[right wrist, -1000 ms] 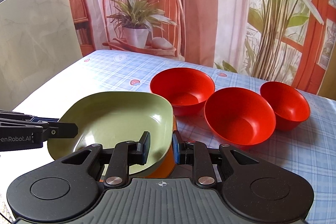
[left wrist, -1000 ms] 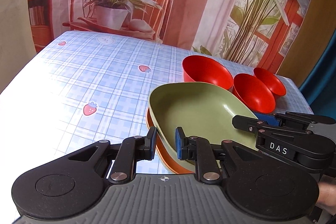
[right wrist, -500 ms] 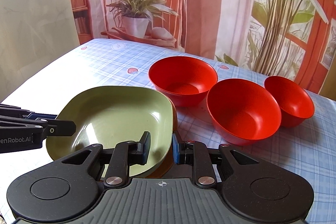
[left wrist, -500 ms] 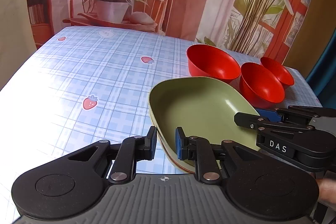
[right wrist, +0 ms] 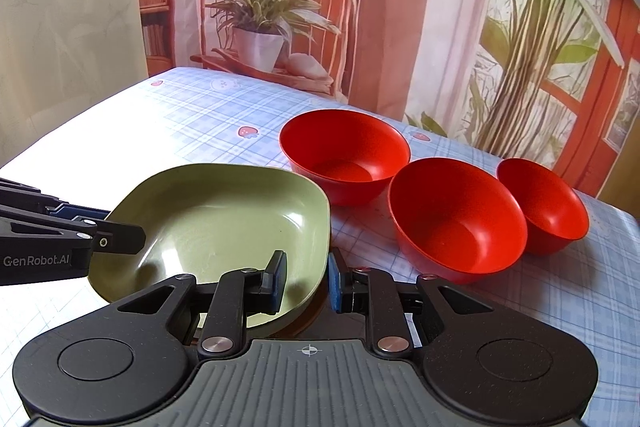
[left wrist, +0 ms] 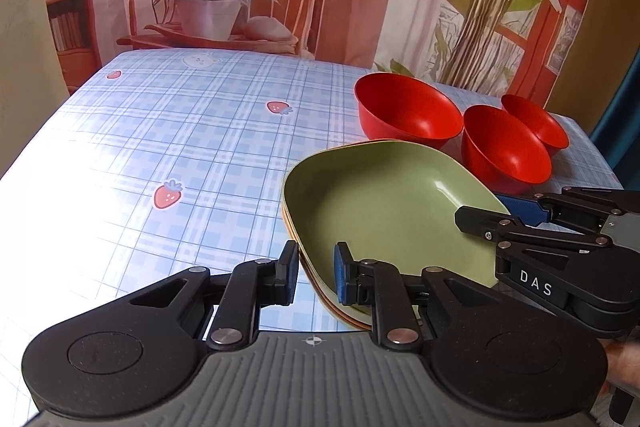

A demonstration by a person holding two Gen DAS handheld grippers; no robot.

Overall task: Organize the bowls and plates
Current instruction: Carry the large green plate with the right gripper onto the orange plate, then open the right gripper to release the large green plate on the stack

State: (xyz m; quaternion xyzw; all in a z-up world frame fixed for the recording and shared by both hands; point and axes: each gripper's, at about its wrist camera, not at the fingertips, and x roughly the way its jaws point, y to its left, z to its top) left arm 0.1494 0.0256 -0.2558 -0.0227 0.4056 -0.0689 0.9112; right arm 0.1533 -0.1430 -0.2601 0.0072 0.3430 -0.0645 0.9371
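Note:
A green square plate (left wrist: pixel 384 203) lies on top of an orange plate, of which only a thin edge (left wrist: pixel 344 315) shows. My left gripper (left wrist: pixel 316 269) is shut on the green plate's near-left rim. My right gripper (right wrist: pixel 306 279) is shut on the opposite rim of the same green plate (right wrist: pixel 224 219). Each gripper reaches into the other's view from the side. Three red bowls stand in a row just behind the plates: a large one (right wrist: pixel 344 155), a second large one (right wrist: pixel 456 219) and a smaller one (right wrist: pixel 544 207), all upright and empty.
The table carries a blue checked cloth with strawberry prints (left wrist: pixel 180 131), bare to the left of the plates. A printed backdrop with a chair and plants hangs behind the far edge. A bit of a person's hand (left wrist: pixel 624 379) shows at the lower right.
The green plate has sunk onto the orange plate, so the orange now shows only as a thin edge. Both grippers kept their hold. The bowls have not moved.

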